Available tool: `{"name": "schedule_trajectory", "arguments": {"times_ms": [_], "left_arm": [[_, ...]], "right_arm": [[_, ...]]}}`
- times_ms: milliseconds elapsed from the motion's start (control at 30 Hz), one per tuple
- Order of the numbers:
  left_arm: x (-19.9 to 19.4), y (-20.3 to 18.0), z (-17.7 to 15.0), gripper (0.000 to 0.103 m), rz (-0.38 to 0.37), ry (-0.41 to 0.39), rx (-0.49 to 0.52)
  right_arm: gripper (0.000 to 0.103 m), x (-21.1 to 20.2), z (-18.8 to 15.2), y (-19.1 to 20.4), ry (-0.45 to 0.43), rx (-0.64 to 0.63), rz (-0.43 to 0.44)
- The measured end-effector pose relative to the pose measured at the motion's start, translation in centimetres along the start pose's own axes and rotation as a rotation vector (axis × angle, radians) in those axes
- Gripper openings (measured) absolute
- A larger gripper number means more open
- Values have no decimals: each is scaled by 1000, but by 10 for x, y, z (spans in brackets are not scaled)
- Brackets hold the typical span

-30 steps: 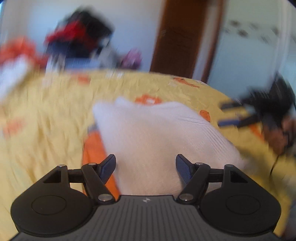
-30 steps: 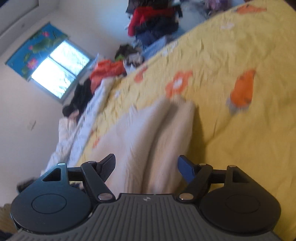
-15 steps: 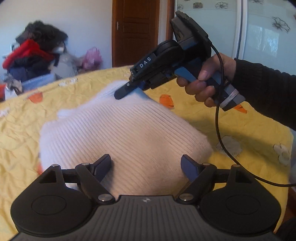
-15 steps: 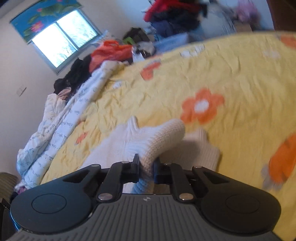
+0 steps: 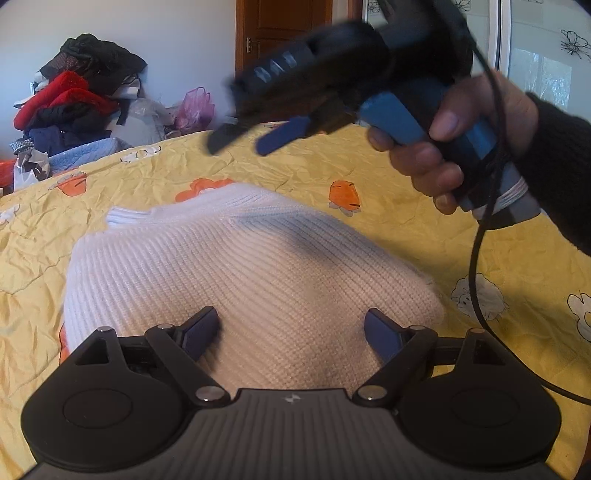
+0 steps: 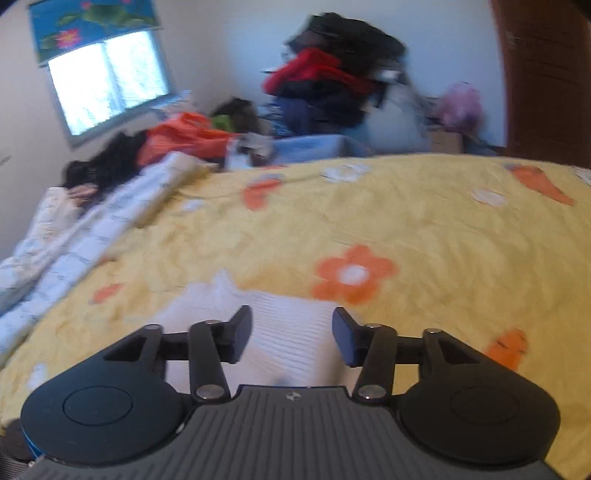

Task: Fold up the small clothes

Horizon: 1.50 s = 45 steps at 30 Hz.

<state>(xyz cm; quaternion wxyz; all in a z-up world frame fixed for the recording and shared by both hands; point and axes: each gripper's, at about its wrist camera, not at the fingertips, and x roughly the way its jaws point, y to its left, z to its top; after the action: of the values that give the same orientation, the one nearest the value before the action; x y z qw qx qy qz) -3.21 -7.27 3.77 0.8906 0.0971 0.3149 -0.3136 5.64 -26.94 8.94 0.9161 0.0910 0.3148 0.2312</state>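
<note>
A white ribbed knit garment point(image 5: 251, 280) lies folded on the yellow flowered bedspread point(image 5: 406, 236). My left gripper point(image 5: 291, 330) is open and empty, low over the garment's near edge. My right gripper point(image 5: 258, 142) is in the left wrist view, held in a hand, raised above the garment's far side, fingers apart. In the right wrist view the right gripper point(image 6: 292, 338) is open and empty, with the garment point(image 6: 291, 332) just below and between its fingers.
A pile of red, black and blue clothes point(image 5: 74, 99) sits beyond the bed, also in the right wrist view point(image 6: 332, 85). A white printed quilt point(image 6: 74, 236) and orange cloth point(image 6: 181, 136) lie at the bed's left. A wooden door point(image 5: 284, 33) stands behind. A black cable point(image 5: 476, 280) hangs from the right gripper.
My right gripper has let go of the garment's folded part, opened and lifted up away from it. The left gripper stayed open over the near edge.
</note>
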Motion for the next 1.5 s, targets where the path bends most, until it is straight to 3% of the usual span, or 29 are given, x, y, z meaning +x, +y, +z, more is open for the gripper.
{"name": "schedule_trajectory", "arguments": {"times_ms": [100, 200, 267, 333, 667, 867, 967, 1067, 1133, 1200, 1267, 1367, 1500], "left_arm": [[-4, -3, -2, 87, 1, 0, 2], [-2, -3, -2, 87, 4, 1, 3], [-1, -3, -3, 87, 4, -2, 10], [0, -4, -3, 87, 6, -3, 21], [-3, -10, -5, 88, 14, -10, 30], [-53, 8, -9, 87, -38, -130, -98], [-92, 21, -24, 88, 67, -243, -125], [-118, 19, -48, 88, 215, -274, -22], [-123, 11, -67, 87, 271, -250, 70], [-122, 1, -85, 87, 296, -214, 144], [-115, -1, -96, 80, 299, -172, 149], [-93, 3, -98, 61, 348, -114, 126], [-80, 1, -92, 56, 377, -123, 142]], "right_arm": [[73, 19, 6, 28, 61, -64, 98], [72, 50, -1, 37, 139, -104, 59], [72, 72, -17, 35, 212, -150, -24], [74, 70, -33, 26, 146, -185, 16], [74, 68, -39, 19, 118, -165, 38], [74, 68, -45, 9, 80, -164, 66], [72, 65, -43, 3, 67, -129, 91], [64, 41, -35, -4, 48, -6, 58], [65, 13, -35, -6, 16, 80, 71], [67, -18, -42, -3, -5, 69, 100], [67, -40, -54, 1, 12, 46, 93], [67, -56, -71, 1, 78, 44, 82], [67, -65, -92, 14, 151, -27, 38]]}}
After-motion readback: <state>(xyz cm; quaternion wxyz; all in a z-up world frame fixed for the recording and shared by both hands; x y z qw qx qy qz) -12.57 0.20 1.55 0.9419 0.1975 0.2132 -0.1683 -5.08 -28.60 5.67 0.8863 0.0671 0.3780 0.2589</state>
